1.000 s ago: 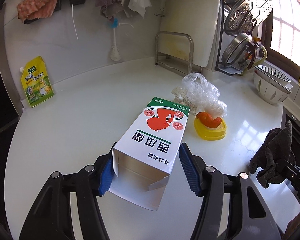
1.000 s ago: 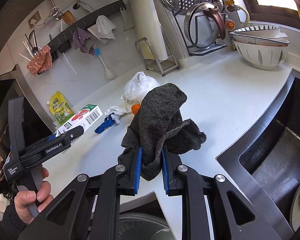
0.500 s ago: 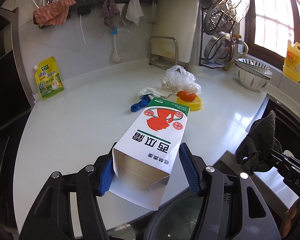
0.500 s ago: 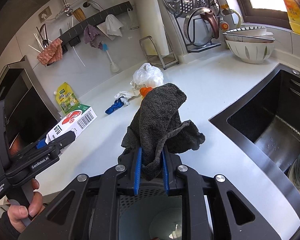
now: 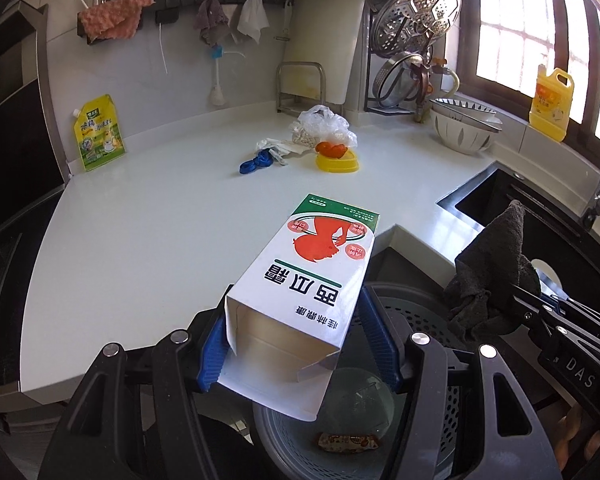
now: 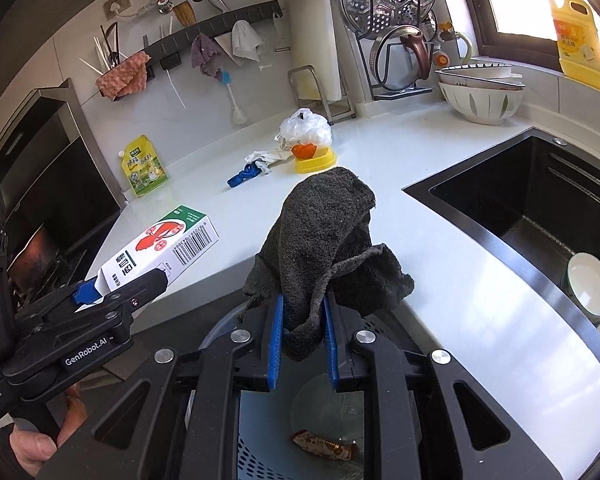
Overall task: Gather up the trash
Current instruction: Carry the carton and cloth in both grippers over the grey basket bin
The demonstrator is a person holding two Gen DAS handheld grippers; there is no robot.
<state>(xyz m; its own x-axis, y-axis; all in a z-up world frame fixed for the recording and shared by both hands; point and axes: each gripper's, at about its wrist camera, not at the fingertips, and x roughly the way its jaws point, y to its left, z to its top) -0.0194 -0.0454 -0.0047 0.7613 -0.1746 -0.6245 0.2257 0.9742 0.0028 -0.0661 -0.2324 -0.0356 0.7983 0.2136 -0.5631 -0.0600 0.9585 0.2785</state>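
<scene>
**Over the bin, carton ready to drop**

Below our left gripper (image 5: pixel 296 344) sits the perforated trash bin (image 5: pixel 428 312), a snack wrapper (image 5: pixel 348 442) already at its bottom. Our blue pads are clamped on the white carton (image 5: pixel 304 280), its long axis running straight ahead, open end toward us. We judge the left hand nearer the release. Our right gripper (image 6: pixel 300 344) is pinched shut on a dark cloth (image 6: pixel 324 240), also above the bin. Print reads "西瓜霜" on the carton, "GenRobot.AI" on one tool body, "DAS" on the other. More litter waits on the counter (image 5: pixel 148 220): a plastic bag (image 5: pixel 324 124), a yellow lid (image 5: pixel 338 160), a blue scrap (image 5: pixel 256 164)
</scene>
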